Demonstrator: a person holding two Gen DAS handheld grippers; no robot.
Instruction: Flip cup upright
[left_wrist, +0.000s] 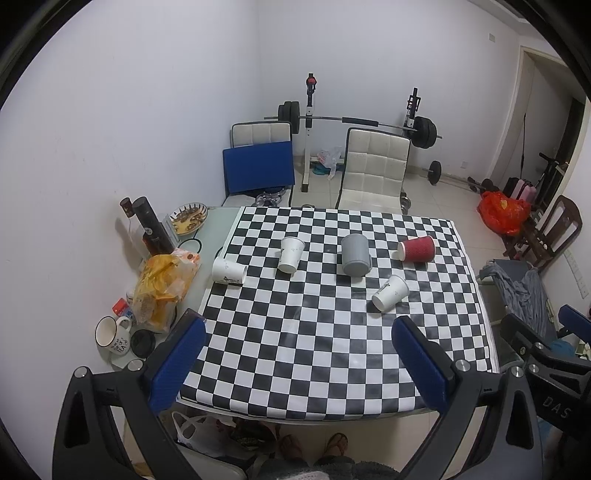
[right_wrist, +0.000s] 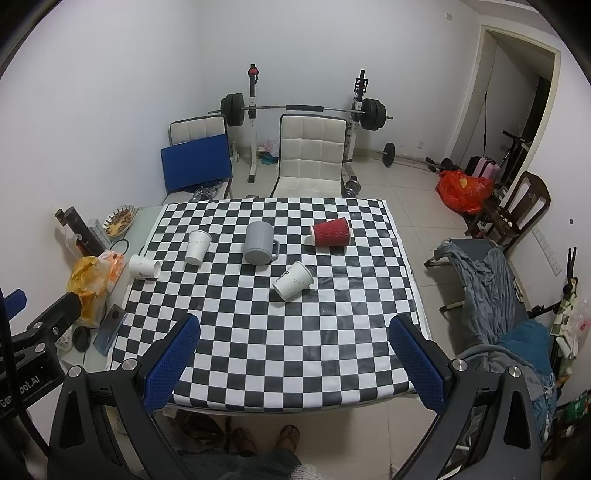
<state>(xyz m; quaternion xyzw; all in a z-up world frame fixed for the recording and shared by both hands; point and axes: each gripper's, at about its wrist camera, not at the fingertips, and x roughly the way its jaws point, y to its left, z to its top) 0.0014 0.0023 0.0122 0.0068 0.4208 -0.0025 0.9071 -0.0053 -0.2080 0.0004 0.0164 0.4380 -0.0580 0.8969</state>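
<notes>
Both grippers hang above the near table edge, jaws spread wide, grasping nothing: left gripper (left_wrist: 299, 334), right gripper (right_wrist: 295, 332). Ahead on the checkered cloth (right_wrist: 280, 332), a white cup (right_wrist: 293, 280) lies on its side nearest them. Beyond, a grey mug (right_wrist: 259, 243) stands inverted, a red cup (right_wrist: 330, 232) lies sideways, and two more white cups (right_wrist: 198, 246) (right_wrist: 144, 267) lie to the left.

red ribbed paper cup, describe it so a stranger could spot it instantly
On the black-and-white checkered tablecloth, look to the far right of the row of cups. The red ribbed paper cup lies on its side there, right of the grey handled mug; it is the only red cup.
</notes>
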